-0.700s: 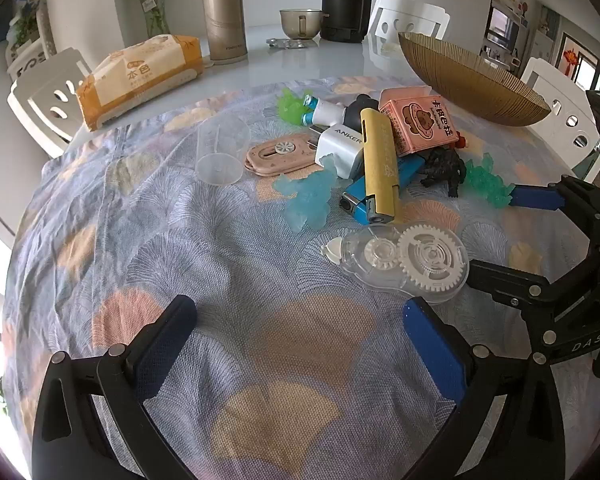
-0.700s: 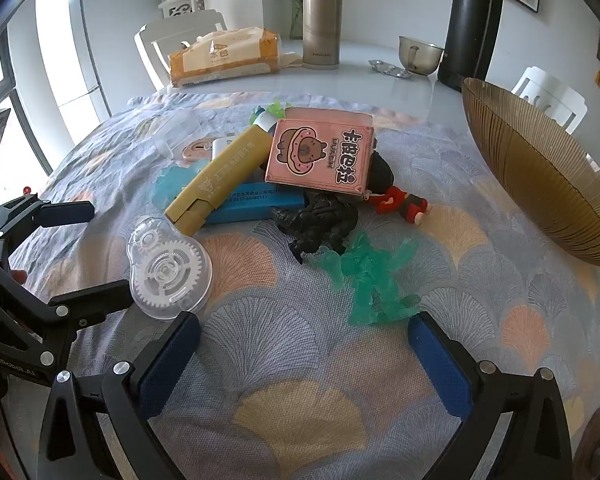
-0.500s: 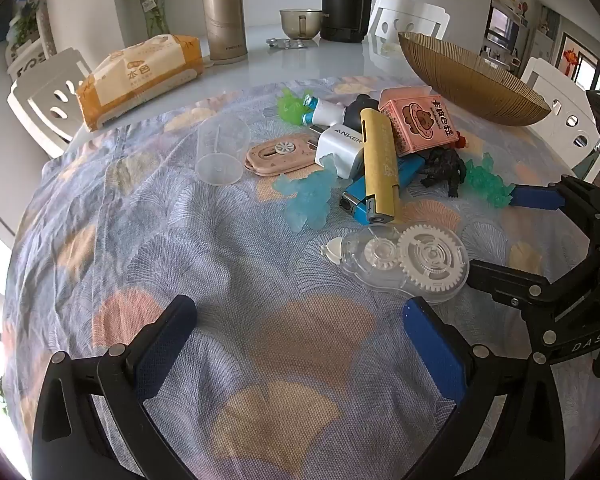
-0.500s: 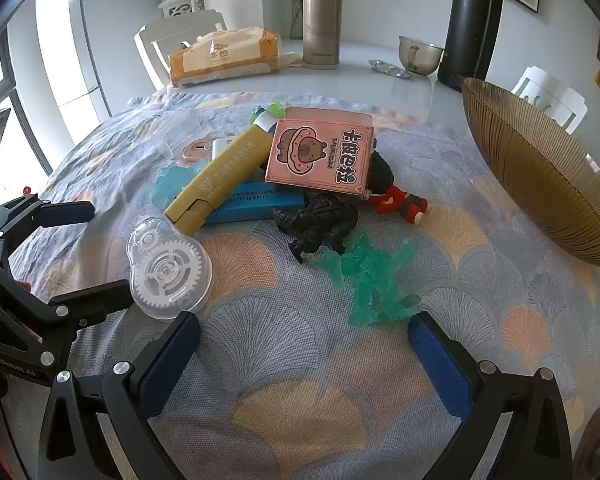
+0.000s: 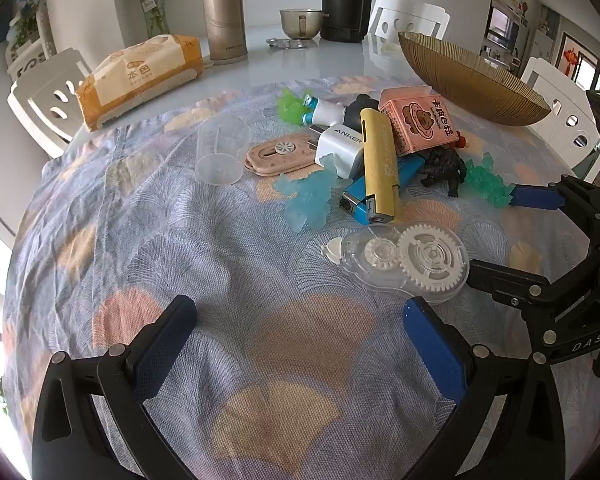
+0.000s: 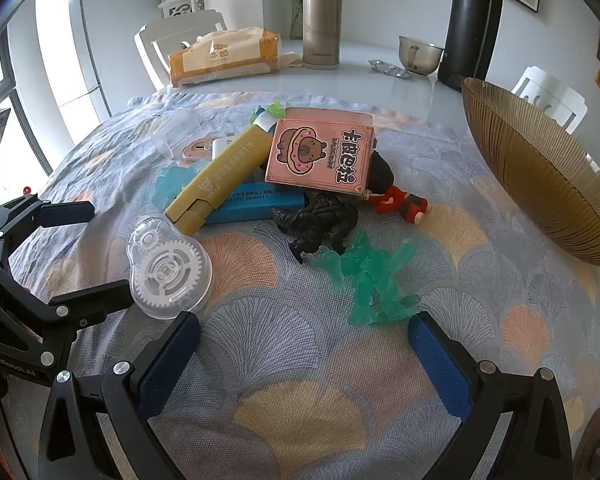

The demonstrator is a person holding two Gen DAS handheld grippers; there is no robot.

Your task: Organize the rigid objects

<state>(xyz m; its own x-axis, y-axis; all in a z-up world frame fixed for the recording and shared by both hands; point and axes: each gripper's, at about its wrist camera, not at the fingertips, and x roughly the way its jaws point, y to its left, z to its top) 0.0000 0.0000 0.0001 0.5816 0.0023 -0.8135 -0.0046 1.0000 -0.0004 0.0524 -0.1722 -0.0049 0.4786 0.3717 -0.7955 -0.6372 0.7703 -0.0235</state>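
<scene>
A heap of small objects lies on the patterned cloth: a clear gear-wheel tape dispenser point(image 5: 408, 258) point(image 6: 168, 272), a yellow stick point(image 5: 378, 172) point(image 6: 220, 176) over a blue lighter point(image 5: 380, 188), a pink box point(image 5: 420, 124) point(image 6: 320, 152), a white charger point(image 5: 340, 148), a black figure point(image 5: 444, 168) point(image 6: 320, 220), a green figure point(image 6: 372, 284), a blue figure point(image 5: 310, 200) and a clear cup point(image 5: 220, 148). My left gripper point(image 5: 300, 328) is open and empty, near the dispenser. My right gripper point(image 6: 304, 344) is open and empty, just short of the green figure.
A gold ribbed bowl point(image 5: 468, 80) point(image 6: 540, 184) stands at the right of the heap. Behind on the white table are a tissue pack point(image 5: 140, 76), a thermos point(image 5: 224, 12), a black flask point(image 5: 346, 0) and a glass mug point(image 5: 300, 24). White chairs surround the table.
</scene>
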